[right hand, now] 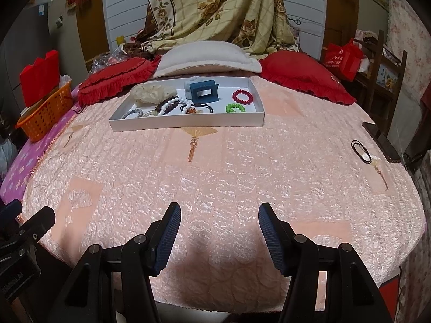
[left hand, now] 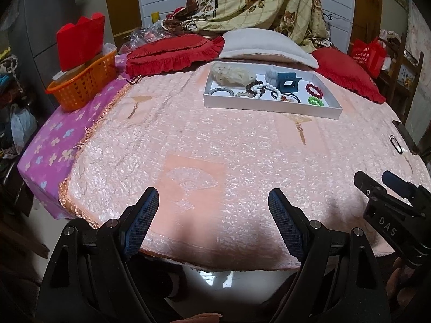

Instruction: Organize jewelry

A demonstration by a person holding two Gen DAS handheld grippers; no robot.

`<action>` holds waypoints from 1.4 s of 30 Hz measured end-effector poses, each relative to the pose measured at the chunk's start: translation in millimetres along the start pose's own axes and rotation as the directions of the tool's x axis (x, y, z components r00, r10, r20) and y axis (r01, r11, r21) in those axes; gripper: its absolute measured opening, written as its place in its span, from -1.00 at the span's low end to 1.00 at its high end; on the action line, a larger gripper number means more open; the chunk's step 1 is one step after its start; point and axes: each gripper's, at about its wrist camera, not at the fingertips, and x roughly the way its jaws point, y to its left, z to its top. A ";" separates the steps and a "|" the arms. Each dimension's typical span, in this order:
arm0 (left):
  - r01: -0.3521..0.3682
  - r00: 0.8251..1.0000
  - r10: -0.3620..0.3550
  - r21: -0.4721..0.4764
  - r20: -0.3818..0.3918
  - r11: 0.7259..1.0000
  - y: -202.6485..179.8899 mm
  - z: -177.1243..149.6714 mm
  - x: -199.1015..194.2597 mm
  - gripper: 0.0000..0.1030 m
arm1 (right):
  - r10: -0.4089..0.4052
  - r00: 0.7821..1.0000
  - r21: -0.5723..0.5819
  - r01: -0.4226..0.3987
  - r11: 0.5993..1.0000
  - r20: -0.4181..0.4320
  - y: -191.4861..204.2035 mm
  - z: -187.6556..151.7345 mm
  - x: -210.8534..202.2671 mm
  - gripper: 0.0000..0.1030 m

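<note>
Pink quilted bedspread (left hand: 215, 140) fills most of the left wrist view. Left tongs (left hand: 214, 202) stand at the lower centre, fingers spread wide, nothing between them, over the near edge of the bed. Right tongs (left hand: 377, 180) enter at the lower right edge; their state cannot be judged from this view. White tray (left hand: 269, 107) lies on the bedspread in the upper centre, well apart from both tongs. It holds a cream scrunchie (left hand: 231, 74), a blue hair claw (left hand: 288, 80), a white bead bracelet (left hand: 262, 88), a red bead bracelet (left hand: 313, 90) and a green bead bracelet (left hand: 315, 101). Black hair tie (left hand: 395, 144) lies alone on the bedspread at the right edge, outside the tray. Orange basket (left hand: 80, 83) sits at the upper left on a purple sheet.

Right wrist view: right tongs (right hand: 218, 212) at the lower centre, fingers spread, empty, above the bedspread (right hand: 215, 175). Tray (right hand: 188, 123) sits in the upper centre-left with the hair claw (right hand: 203, 88), red bracelet (right hand: 243, 97) and green bracelet (right hand: 235, 107) inside. Hair tie (right hand: 361, 148) lies at the right, beside a dark phone (right hand: 381, 141).
</note>
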 end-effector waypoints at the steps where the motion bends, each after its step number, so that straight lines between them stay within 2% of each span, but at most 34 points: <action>1: 0.004 1.000 -0.004 0.002 -0.001 1.000 -0.4 -0.3 0.3 0.62 | -0.001 1.000 0.000 0.001 1.000 0.000 0.0 0.0 -0.1 0.12; 17: 0.019 1.000 -0.019 0.007 -0.019 1.000 -2.9 -3.7 5.0 0.62 | 0.002 1.000 0.005 -0.002 1.000 -0.009 1.8 -4.4 2.8 0.12; 21: 0.022 0.999 -0.022 0.011 -0.044 1.000 -3.8 -3.6 11.7 0.62 | 0.006 1.000 0.014 -0.005 1.000 -0.031 1.0 -5.2 9.3 0.12; 42: 0.022 0.999 -0.022 0.000 -0.043 1.000 -2.9 -5.2 11.2 0.62 | 0.011 0.999 0.017 -0.011 1.000 -0.039 3.4 -7.9 11.8 0.12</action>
